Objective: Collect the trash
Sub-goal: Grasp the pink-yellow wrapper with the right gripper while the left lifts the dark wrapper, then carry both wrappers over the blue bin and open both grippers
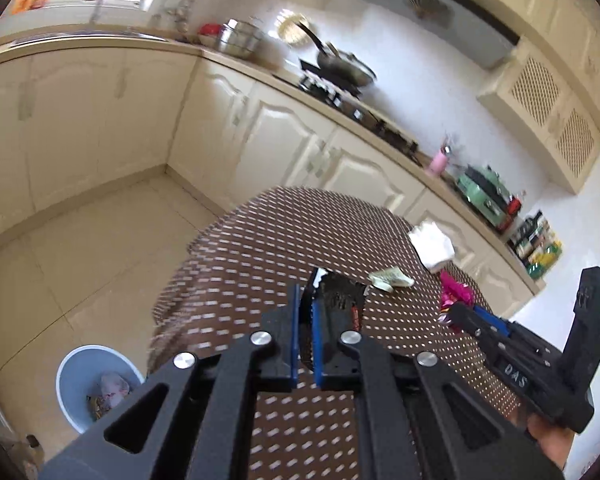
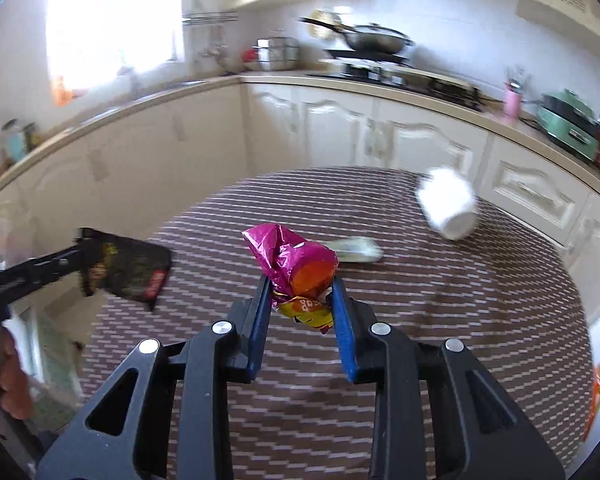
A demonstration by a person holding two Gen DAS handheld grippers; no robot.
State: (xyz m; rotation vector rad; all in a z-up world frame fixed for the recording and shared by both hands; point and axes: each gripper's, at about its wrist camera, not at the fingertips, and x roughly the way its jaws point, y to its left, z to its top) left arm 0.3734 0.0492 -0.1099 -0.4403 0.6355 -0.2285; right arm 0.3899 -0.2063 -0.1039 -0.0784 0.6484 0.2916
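Observation:
My left gripper is shut on a black snack wrapper, held above the brown patterned table; the wrapper also shows in the right wrist view. My right gripper is shut on a crumpled pink and orange wrapper, seen in the left wrist view too. A crumpled white paper cup and a pale green wrapper lie on the table beyond. A light blue trash bin with trash inside stands on the floor at lower left.
Cream kitchen cabinets and a counter curve behind the table, with a wok on a stove, a pink cup and a green appliance. An orange packet lies at the table's right edge. Tiled floor is left of the table.

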